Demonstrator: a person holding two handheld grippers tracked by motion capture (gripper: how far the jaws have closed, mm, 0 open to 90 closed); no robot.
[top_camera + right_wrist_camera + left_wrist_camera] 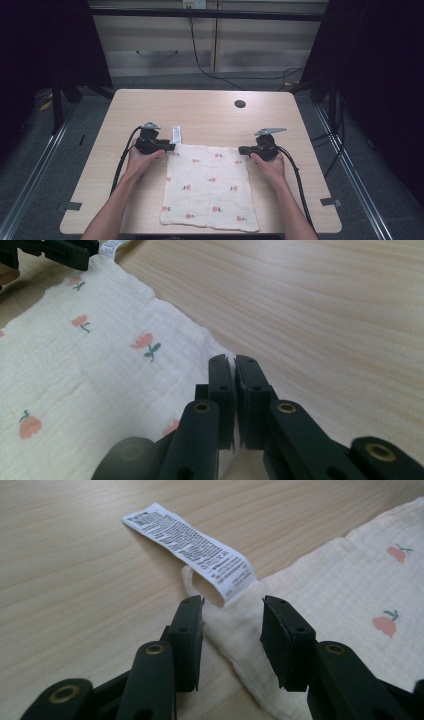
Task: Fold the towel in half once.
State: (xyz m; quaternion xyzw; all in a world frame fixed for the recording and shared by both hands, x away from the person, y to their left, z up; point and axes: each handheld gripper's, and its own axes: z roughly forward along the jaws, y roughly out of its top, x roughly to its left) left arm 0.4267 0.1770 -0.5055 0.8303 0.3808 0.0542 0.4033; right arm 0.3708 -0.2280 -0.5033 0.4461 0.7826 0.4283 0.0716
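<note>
A cream cloth [207,185] printed with small red flowers lies flat on the wooden table [200,107]. A white care label [176,134] sticks out from its far left corner. My left gripper [172,147] is at that corner. In the left gripper view its jaws [232,605] stand apart, with the cloth [350,590] corner between them just below the label [190,545], and the pads do not press on it. My right gripper [242,149] is at the far right corner. There its jaws [232,360] are pressed together on the edge of the cloth [85,365].
A dark round hole [240,104] sits in the tabletop near the far right. The cloth's near edge lies close to the table's front edge. Bare wood stretches beyond the cloth and on both sides. Black cables trail from both grippers along the person's forearms.
</note>
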